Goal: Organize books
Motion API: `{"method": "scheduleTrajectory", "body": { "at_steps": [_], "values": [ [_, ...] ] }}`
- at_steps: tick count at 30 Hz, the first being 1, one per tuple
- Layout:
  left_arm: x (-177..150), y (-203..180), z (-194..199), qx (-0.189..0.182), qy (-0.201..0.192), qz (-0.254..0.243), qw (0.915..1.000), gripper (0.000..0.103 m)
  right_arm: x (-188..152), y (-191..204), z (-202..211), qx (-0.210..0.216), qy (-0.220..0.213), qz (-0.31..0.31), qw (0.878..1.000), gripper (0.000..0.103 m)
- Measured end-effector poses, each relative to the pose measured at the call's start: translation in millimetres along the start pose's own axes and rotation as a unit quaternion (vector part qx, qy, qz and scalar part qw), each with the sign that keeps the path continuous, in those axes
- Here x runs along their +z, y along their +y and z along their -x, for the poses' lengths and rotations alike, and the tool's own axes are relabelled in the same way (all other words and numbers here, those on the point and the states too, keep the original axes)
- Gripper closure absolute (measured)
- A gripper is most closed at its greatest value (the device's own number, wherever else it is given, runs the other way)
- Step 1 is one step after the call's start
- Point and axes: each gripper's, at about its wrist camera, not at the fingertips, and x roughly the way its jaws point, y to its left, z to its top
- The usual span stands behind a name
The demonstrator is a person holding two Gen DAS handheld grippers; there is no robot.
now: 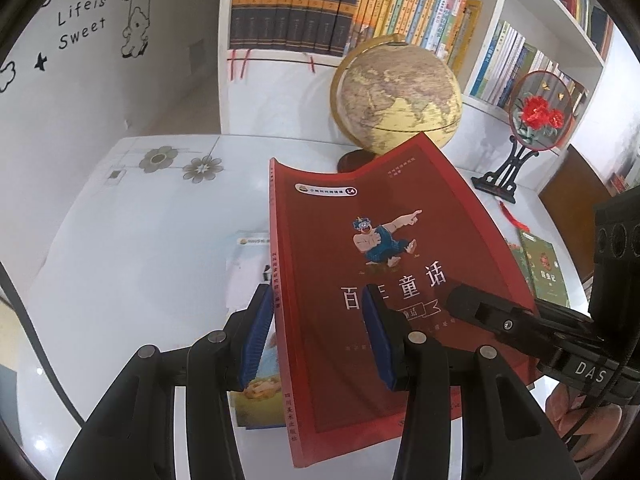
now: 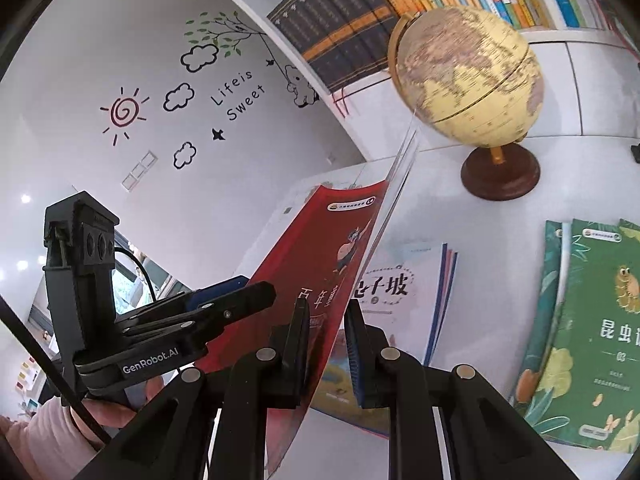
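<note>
Left wrist view: the red book was lifted off the white table, cover facing the camera and sagging in the middle, with the globe and the bookshelf behind it.
Left gripper: its blue pads were clamped on the red book near the spine edge, one pad under the spine side, the other pressed on the front cover.
Right gripper: its jaws stood nearly together, pinching the book's opposite, page-side edge; in the right wrist view the book ran edge-on between the two fingers.
Book relative to tools: held between both grippers, spine on the left one, open edge on the right one, tilted and clear of the table.
Done so far: judging by the scene, only this one book had been picked up; it was not yet on any shelf or pile.
Left to do: a pale book lay flat on the table just below the lifted one, and two green books lay beside each other nearer the right; these looked unsorted.
Shelf state: the rows already shelved looked full and upright.
</note>
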Motion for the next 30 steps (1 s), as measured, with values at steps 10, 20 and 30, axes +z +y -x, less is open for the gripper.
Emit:
{"method": "scheduleTrajectory", "body": {
  "at_steps": [10, 20, 30],
  "values": [
    [-14, 22, -14, -0.003, 0.009, 0.017, 0.9998, 0.062, -9, 2, -22, -0.009, 0.016, -0.008, 1.0, 0.086],
    [-30, 43, -38, -0.005, 0.033, 0.022, 0.9992, 0.062, -28, -20, -52, -0.006, 0.028, -0.063, 0.998, 0.086],
    [-44, 58, -56, -0.003, 0.06, 0.024, 0.9979, 0.062, -44, -34, -76, -0.024, 0.04, -0.092, 0.995, 0.083]
  ]
}}
